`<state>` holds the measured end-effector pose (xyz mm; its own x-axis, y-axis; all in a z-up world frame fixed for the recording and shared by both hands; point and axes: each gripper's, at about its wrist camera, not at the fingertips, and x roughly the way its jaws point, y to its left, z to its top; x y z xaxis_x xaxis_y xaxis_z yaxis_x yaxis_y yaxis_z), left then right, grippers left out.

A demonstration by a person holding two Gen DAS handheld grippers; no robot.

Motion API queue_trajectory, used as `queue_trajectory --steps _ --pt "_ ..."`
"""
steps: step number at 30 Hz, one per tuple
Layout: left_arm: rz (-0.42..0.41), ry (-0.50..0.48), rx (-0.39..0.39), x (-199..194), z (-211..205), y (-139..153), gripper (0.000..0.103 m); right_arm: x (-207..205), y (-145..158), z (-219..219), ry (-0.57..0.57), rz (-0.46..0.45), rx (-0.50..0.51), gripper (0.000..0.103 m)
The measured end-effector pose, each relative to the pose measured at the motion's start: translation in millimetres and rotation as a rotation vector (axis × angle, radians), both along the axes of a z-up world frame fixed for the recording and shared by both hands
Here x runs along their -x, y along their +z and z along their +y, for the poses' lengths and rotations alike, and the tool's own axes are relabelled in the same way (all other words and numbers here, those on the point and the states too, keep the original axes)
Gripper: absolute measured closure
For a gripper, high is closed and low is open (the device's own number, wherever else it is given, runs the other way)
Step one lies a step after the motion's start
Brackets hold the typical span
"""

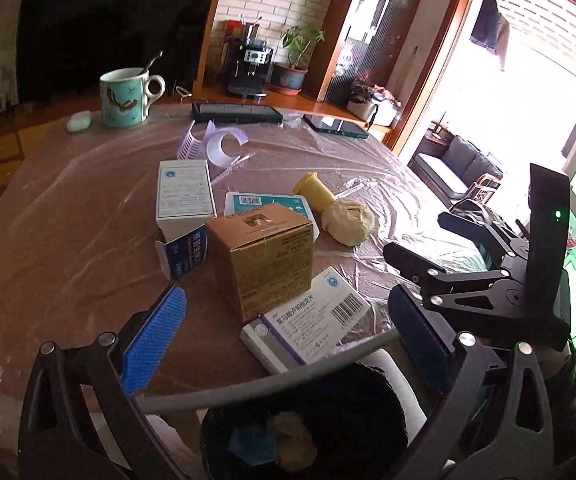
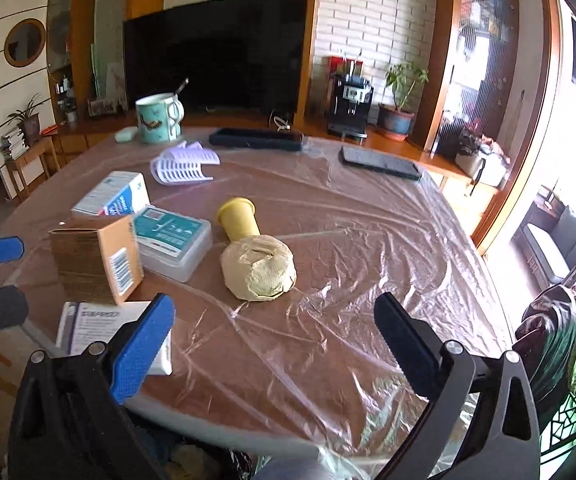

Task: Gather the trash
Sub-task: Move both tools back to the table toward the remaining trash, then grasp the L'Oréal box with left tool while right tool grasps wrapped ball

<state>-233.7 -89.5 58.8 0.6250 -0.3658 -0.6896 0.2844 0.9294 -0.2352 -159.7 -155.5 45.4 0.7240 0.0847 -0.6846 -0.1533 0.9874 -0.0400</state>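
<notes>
Brown cardboard box (image 1: 262, 256) is seen standing on the plastic-covered table (image 1: 68, 240) among medicine boxes, near a crumpled paper wad (image 2: 259, 270). Both the left gripper (image 1: 288, 328) and right gripper (image 2: 274, 336) are held wide apart, nothing grasped.

bin (image 1: 347, 420) cut off, box print (image 1: 272, 276) illegible

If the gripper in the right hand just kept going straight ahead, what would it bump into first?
Most likely the crumpled yellowish paper ball: it lies ahead of the open right gripper, between its fingers' lines, with only bare plastic-covered table in between. Behind it lies the yellow cup on its side. Depth is hard to judge through the fisheye.
</notes>
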Motion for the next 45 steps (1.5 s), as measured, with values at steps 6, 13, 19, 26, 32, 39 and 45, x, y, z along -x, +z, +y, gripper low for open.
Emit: queue_trajectory --steps 6,13,19,26,32,39,45 --pt "0.015 0.054 -0.046 -18.4 -14.3 -8.6 0.002 -27.8 -15.2 5.3 -0.006 0.055 0.005 0.006" --pt "0.034 0.093 -0.051 -35.1 -14.4 -17.2 0.002 -37.6 -17.8 5.5 0.0 0.075 -0.011 0.01" --pt "0.036 0.089 -0.058 -39.5 -14.4 -20.7 0.002 -42.8 -22.8 9.0 0.012 0.099 -0.016 0.01" --pt "0.068 0.081 -0.021 -44.6 -8.2 -26.0 0.023 -53.5 -25.7 5.7 0.005 0.148 -0.063 0.017" --pt "0.062 0.077 -0.036 -43.4 -3.6 -28.2 0.031 -60.0 -30.8 6.3 0.012 0.189 -0.087 0.026" --pt "0.06 0.077 -0.025 -42.5 1.7 -28.1 0.031 -64.1 -31.8 7.8 -0.004 0.193 -0.07 0.042" --pt "0.055 0.073 -0.021 -41.7 3.1 -27.2 0.031 -61.5 -27.8 -0.7 -0.011 0.175 -0.134 0.052"
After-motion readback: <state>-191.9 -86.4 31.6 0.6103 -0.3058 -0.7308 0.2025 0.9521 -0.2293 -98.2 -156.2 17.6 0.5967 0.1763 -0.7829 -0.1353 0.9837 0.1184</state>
